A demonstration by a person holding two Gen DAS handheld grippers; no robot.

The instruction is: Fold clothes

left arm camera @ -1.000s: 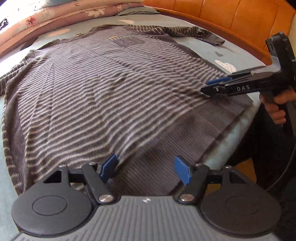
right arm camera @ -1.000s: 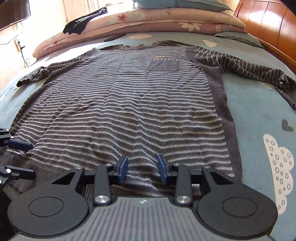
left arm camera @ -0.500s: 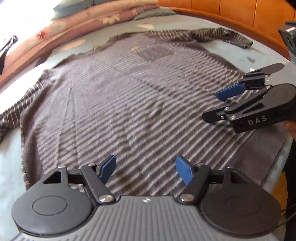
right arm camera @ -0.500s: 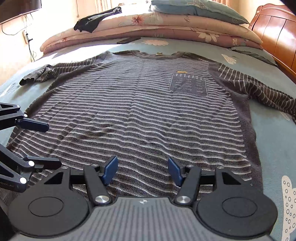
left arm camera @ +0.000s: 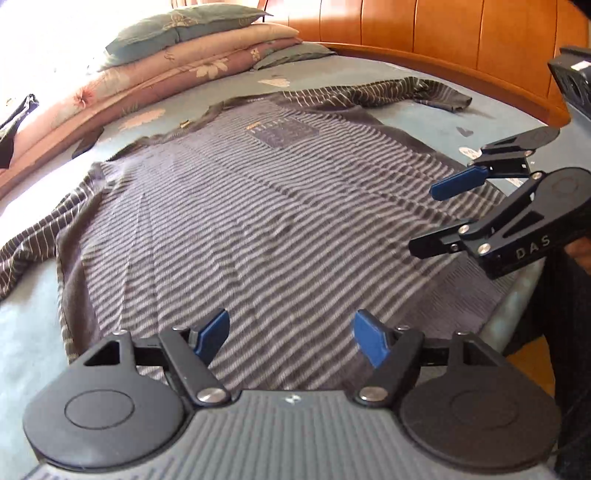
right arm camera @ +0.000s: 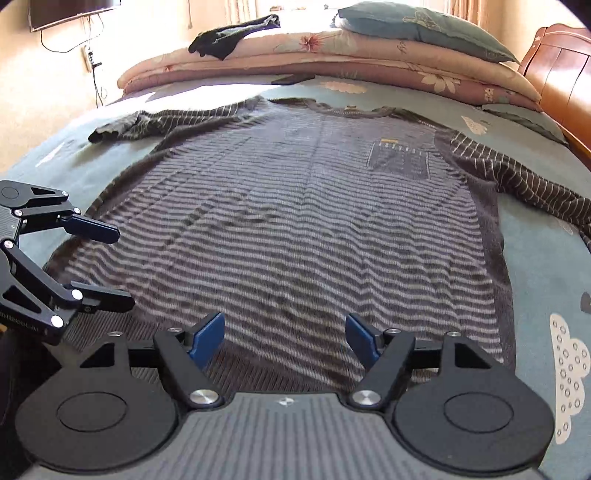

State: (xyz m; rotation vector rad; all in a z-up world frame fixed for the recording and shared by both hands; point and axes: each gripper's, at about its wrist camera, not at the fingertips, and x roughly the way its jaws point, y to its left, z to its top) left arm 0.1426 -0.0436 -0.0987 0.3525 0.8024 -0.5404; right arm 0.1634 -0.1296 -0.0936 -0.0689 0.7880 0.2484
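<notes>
Above the hem of the flat shirt [right arm camera: 295,229], our left gripper [left arm camera: 291,338] and right gripper [right arm camera: 284,334] hover with jaws opening, empty; next, we judge, pinch a sleeve.

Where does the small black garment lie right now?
In the right wrist view, the small black garment lies at upper left, draped on the pink floral folded quilts, left of the grey-green pillow.

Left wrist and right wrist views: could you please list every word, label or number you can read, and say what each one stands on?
"DAS": white letters on the black body of the right gripper, seen in the left wrist view.
Pocket patch on the striped sweater: its marks and small yellow tag are too blurred to read.
Left gripper body, right wrist view: faint lettering, unreadable.
</notes>
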